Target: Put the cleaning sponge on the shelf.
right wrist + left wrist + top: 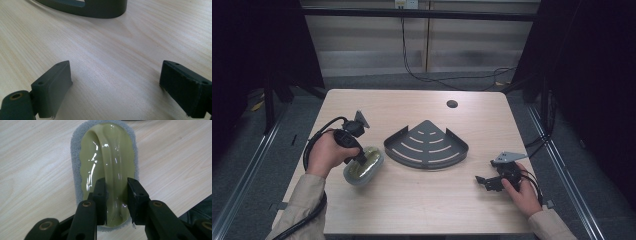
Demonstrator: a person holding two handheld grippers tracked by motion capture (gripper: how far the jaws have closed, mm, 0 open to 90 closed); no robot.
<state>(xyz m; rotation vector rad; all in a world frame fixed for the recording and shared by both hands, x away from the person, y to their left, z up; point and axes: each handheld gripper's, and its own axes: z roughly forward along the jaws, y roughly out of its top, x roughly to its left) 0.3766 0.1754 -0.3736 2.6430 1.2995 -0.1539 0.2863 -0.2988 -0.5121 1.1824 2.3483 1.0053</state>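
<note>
One dark grey corner shelf (427,145), fan-shaped with curved slots and a raised rim, sits mid-table in the high view; nothing lies in it. Left of it, just beside its left corner but apart, lies a scrub pad (363,165): olive-green glossy plastic top with a ridge handle on a grey sponge base. The left hand (328,152) holds the left gripper (361,159), tip down onto the pad's top. The right hand (523,192) holds the right gripper (483,182) low over the table (412,205) at front right, pointing left, well apart from the shelf's right end. A round dark hole (452,104) sits in the tabletop behind the shelf. Black cable (422,75) runs on the floor behind the table. Nothing stands between pad and shelf.

Left gripper view: the scrub pad (107,167) lies lengthwise on pale wood, grey sponge edge showing all round the green top. The left gripper (117,200) has its jaws narrowly parted, one each side of the raised green ridge near the pad's near end, pressed against the ridge. A bit of dark cloth shows at bottom right.

Right gripper view: the right gripper (116,85) has jaws spread wide, nothing between them, bare wood below. The corner shelf (100,7) rim curves across the top, apart from the jaws.
</note>
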